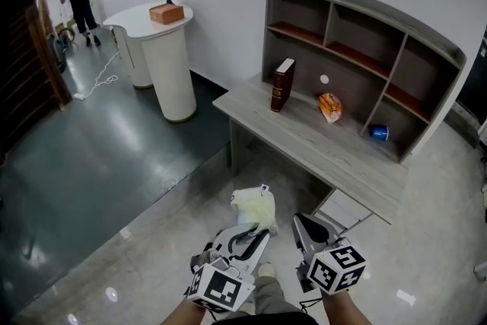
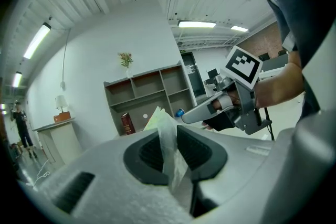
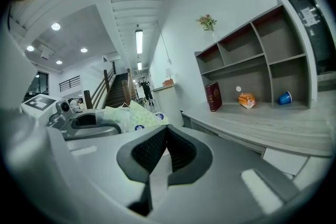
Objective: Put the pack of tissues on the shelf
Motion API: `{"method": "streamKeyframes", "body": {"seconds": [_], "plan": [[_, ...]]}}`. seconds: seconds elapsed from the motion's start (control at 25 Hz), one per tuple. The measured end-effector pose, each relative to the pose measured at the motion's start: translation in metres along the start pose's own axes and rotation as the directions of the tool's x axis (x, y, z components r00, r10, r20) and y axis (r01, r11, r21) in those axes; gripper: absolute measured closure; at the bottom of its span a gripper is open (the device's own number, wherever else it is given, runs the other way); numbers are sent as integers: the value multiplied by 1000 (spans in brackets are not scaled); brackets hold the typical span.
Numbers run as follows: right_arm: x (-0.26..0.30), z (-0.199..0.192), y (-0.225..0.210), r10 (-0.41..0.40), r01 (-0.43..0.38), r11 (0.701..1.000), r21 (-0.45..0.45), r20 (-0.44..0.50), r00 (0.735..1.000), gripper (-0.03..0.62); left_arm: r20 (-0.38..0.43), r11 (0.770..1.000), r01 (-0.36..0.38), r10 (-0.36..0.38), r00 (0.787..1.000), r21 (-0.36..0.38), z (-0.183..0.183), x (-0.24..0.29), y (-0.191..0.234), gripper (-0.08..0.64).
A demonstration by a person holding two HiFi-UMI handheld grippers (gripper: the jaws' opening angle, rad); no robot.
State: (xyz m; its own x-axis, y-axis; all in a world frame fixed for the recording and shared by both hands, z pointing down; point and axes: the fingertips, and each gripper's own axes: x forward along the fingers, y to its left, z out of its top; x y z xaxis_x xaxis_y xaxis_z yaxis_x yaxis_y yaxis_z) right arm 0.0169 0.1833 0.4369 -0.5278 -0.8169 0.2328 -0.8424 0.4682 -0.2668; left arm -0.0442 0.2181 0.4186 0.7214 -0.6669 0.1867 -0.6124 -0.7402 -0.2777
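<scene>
Pale yellow-green, plastic-wrapped pack of tissues point(image 1: 255, 208) sticks out ahead of the left gripper point(image 2: 169, 138). Its dark ribbed jaws are nearly together, pinching a thin flap of the clear wrapper. The right gripper point(image 3: 165, 131) has its jaws closed on nothing. Those left jaws hide most of the pack in that gripper's view. It is held above the floor, well short of the grey wooden shelf unit point(image 1: 358, 57).
</scene>
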Motion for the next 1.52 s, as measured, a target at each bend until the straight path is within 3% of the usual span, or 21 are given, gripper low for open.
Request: {"method": "streamKeyframes", "body": {"seconds": [0.84,1.52], "plan": [[104,72,-109,55,-55,998,-7,7,998,592,-16,998,-47,47,999,34,17,137,95,512],[148,100,-164,54,-54,998,-9,21,998,592,-22,997,-1,3,1000,81,23,213,127,514]]}}
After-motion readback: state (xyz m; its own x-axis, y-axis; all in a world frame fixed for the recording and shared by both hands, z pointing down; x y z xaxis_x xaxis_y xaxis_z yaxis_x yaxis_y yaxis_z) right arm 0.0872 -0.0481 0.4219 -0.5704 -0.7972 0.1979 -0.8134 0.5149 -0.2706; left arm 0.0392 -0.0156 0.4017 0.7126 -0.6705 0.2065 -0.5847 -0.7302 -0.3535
